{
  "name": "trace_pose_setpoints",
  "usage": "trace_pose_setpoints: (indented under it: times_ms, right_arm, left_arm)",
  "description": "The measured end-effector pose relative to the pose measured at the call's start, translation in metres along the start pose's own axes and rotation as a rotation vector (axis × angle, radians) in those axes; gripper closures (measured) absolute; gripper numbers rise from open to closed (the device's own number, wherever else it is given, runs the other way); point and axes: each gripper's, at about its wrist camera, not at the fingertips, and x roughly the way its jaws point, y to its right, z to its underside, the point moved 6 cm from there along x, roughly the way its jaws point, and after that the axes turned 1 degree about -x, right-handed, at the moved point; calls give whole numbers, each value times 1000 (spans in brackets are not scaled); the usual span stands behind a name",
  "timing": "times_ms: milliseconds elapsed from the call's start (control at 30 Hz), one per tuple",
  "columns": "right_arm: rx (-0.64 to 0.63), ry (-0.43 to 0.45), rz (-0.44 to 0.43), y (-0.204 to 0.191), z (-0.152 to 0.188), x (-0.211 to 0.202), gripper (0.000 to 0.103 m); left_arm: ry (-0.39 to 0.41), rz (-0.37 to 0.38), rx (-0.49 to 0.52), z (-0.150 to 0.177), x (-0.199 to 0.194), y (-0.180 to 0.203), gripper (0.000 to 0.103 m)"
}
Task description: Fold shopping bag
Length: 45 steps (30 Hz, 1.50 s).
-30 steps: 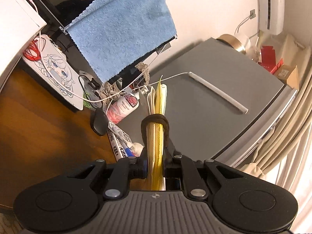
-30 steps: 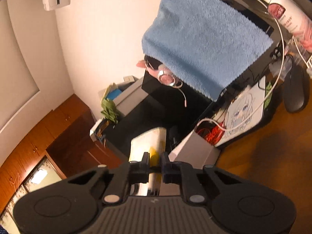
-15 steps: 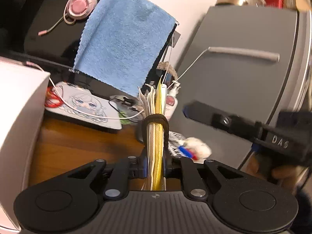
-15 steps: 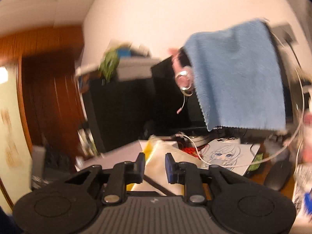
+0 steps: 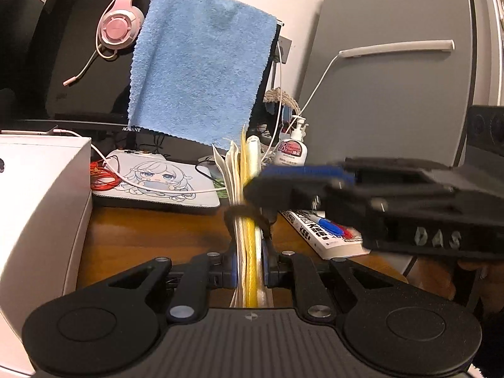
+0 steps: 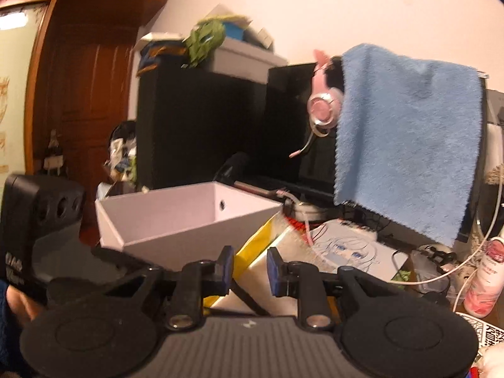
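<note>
wooden desk [image 5: 151, 236] carrying mouse pad [image 5: 157, 186], book [image 5: 324, 236], white box [image 5: 37, 201].

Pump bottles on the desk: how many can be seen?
1: a white pump bottle with a pink label stands at the desk's back, beside the grey fridge. Clutter may hide others.

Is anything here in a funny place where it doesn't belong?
Yes. A blue towel is draped over the black monitor, hiding part of the screen, and pink headphones hang on the monitor's top edge beside it. The folded shopping bag itself looks tidy, clamped in the left gripper.
</note>
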Motion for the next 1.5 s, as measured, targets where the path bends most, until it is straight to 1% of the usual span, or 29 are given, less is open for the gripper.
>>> trace_pose_setpoints:
  times_ms: [67, 133, 167, 233, 267, 300, 367, 400, 433, 467, 567, 600, 700, 733, 767, 800, 867, 933, 1033, 1100, 1200, 1233, 1300, 1333, 1367, 1433, 1500]
  right_arm:
    - [17, -10, -22, 0, 2, 0, 82]
    - [51, -8, -42, 2, 4, -3, 82]
    - [108, 13, -61, 9, 4, -6, 82]
    - [250, 64, -101, 27, 7, -14, 79]
    - [334, 93, -123, 38, 8, -18, 74]
    - [424, 125, -142, 50, 13, -21, 71]
    - [580, 175, -169, 75, 27, -27, 68]
    - [637, 194, -184, 84, 34, -29, 67]
    - [693, 212, -201, 93, 41, -30, 62]
    - [740, 222, -239, 99, 48, -29, 56]
    - [904, 250, -453, 107, 70, -22, 54]
    - [910, 256, -467, 107, 70, -22, 54]
    - [928, 274, -510, 105, 72, -20, 56]
    - [934, 280, -524, 105, 73, -19, 60]
    - [939, 285, -538, 105, 73, -18, 74]
    - [945, 291, -552, 104, 74, -18, 83]
    - [957, 303, -581, 103, 75, -17, 87]
    - [968, 315, -609, 103, 76, -15, 88]
    - [985, 332, -651, 102, 78, -14, 89]
    - [993, 337, -636, 106, 78, -14, 89]
    - [992, 330, -611, 109, 79, -13, 88]
    - [992, 327, -603, 111, 79, -13, 85]
    - [995, 326, -590, 112, 79, -14, 74]
    - [997, 326, -584, 113, 79, -15, 59]
    - [1001, 336, -580, 115, 80, -18, 54]
    - [1004, 357, -559, 121, 81, -24, 54]
    - [993, 366, -538, 125, 82, -29, 59]
  left_arm:
    - [1, 5, -8, -1, 0, -1, 90]
    - [5, 30, -36, -2, -2, -3, 90]
    - [6, 60, -67, -3, -4, -5, 90]
    - [3, 148, -153, -6, -8, -13, 89]
    - [-1, 213, -211, -8, -10, -17, 89]
    - [-4, 277, -267, -9, -13, -21, 89]
    - [-5, 385, -368, -11, -16, -28, 89]
    - [-7, 436, -414, -13, -17, -31, 89]
    - [-11, 481, -450, -13, -17, -32, 89]
    - [-15, 523, -480, -14, -17, -32, 89]
    - [-34, 619, -532, -15, -16, -28, 89]
    - [-43, 636, -539, -16, -16, -26, 89]
    - [-69, 660, -541, -16, -14, -21, 89]
    - [-73, 663, -540, -16, -13, -20, 89]
    - [-76, 665, -540, -17, -12, -20, 87]
    - [-80, 666, -538, -17, -12, -20, 87]
    - [-92, 673, -543, -16, -11, -21, 86]
    - [-101, 682, -552, -14, -13, -24, 85]
    - [-114, 683, -556, -9, -14, -25, 85]
    - [-118, 679, -562, -6, -14, -26, 85]
    - [-109, 670, -565, -6, -14, -28, 88]
    - [-102, 668, -570, -7, -14, -29, 89]
    - [-86, 666, -586, -9, -15, -32, 89]
    - [-78, 667, -593, -10, -16, -34, 89]
    - [-69, 665, -599, -11, -17, -36, 89]
    - [-62, 661, -601, -12, -18, -40, 89]
    - [-57, 657, -598, -13, -19, -41, 89]
